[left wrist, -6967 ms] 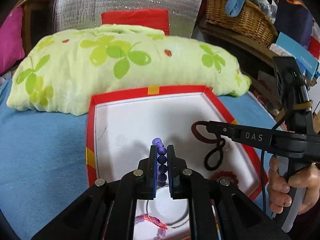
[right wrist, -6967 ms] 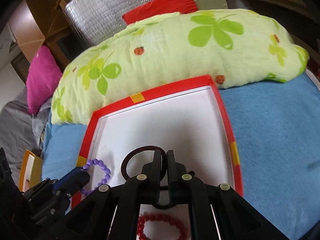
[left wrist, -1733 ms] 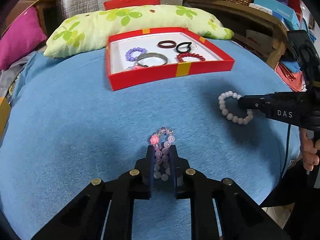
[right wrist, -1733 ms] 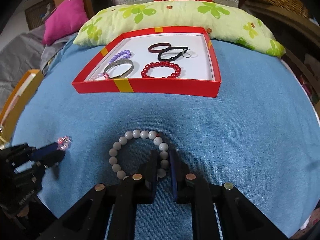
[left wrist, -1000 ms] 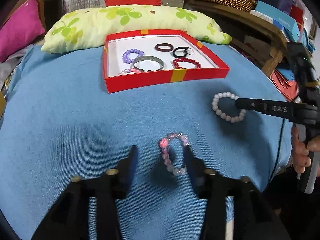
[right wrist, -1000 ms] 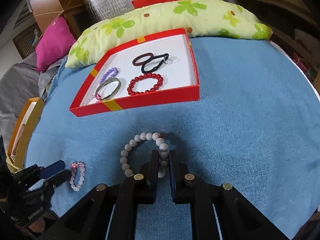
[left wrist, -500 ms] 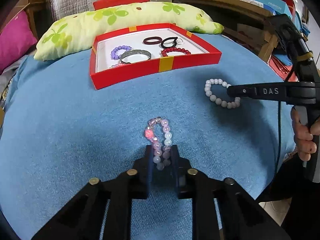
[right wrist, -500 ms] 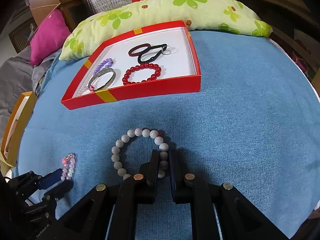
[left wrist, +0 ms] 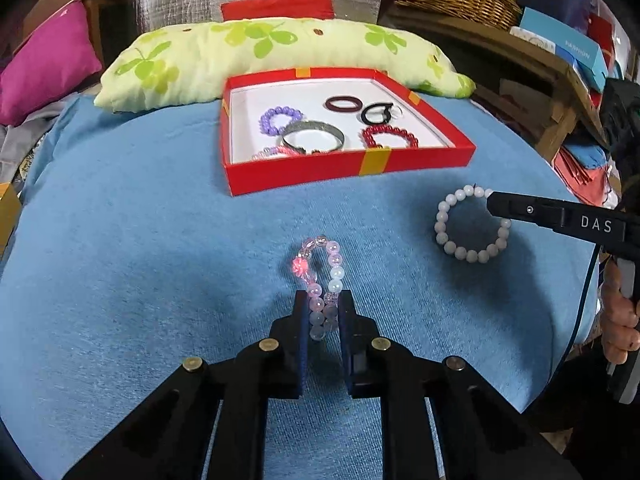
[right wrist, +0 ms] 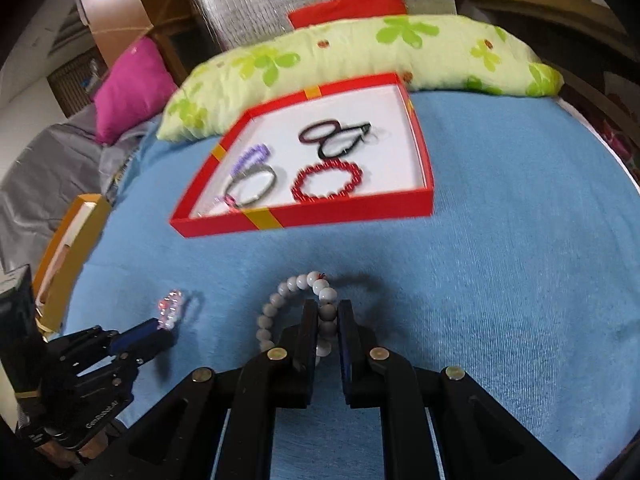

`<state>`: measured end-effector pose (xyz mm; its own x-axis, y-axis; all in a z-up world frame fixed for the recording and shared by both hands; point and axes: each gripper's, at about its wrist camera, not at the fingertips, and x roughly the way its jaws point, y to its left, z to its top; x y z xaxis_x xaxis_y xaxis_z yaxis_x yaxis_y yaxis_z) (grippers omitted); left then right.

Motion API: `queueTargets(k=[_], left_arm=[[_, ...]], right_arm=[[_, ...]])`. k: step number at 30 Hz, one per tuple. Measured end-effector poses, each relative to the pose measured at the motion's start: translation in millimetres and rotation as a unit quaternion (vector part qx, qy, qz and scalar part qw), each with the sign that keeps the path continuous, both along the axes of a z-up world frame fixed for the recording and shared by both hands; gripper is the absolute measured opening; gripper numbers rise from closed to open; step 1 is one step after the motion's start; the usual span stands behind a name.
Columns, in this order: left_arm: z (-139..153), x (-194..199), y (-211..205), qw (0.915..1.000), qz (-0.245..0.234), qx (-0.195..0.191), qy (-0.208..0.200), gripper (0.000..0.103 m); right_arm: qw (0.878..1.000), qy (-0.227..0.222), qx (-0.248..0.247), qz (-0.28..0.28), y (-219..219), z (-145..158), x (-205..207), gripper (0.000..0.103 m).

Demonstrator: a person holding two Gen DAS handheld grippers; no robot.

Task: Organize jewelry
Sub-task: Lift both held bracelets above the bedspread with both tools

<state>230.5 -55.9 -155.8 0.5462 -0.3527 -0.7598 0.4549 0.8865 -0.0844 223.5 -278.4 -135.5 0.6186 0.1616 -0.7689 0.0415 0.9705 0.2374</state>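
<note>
Pink and clear beaded bracelet [left wrist: 320, 280] lay on the blue fabric surface [left wrist: 140, 248], its near end pinched between the narrowly closed fingers of the left gripper [left wrist: 323, 312]. The white round-bead bracelet [right wrist: 298, 312] lay to its right on the same surface, one side clamped by the right gripper [right wrist: 327, 320]. The red cardboard tray [left wrist: 344, 166] beyond held a purple beaded bracelet [left wrist: 280, 118], a silver bangle [left wrist: 313, 138], a red beaded bracelet [left wrist: 390, 138] and dark hair ties [left wrist: 360, 108].

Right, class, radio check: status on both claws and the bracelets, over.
Left claw shut on pink bead bracelet. Right claw shut on white bead bracelet. Both off the red box; blue cloth between, nothing blocking.
</note>
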Motion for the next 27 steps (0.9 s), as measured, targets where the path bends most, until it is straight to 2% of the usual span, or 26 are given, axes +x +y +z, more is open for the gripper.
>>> queueTargets(k=[12,23,27], left_arm=[[23,8,-6,0.9993,0.013,-0.027,-0.023,0.015],[31,11,-9,0.9980,0.046,-0.006,-0.044,0.015],[31,12,-11,0.9969,0.060,0.014,-0.048,0.015]], right_arm=[[0.998,-0.054,0.044,0.000,0,26,0,0.011],[0.997,-0.059,0.053,0.004,1,29,-1,0.011],[0.997,-0.059,0.052,0.007,6,29,-1,0.011]])
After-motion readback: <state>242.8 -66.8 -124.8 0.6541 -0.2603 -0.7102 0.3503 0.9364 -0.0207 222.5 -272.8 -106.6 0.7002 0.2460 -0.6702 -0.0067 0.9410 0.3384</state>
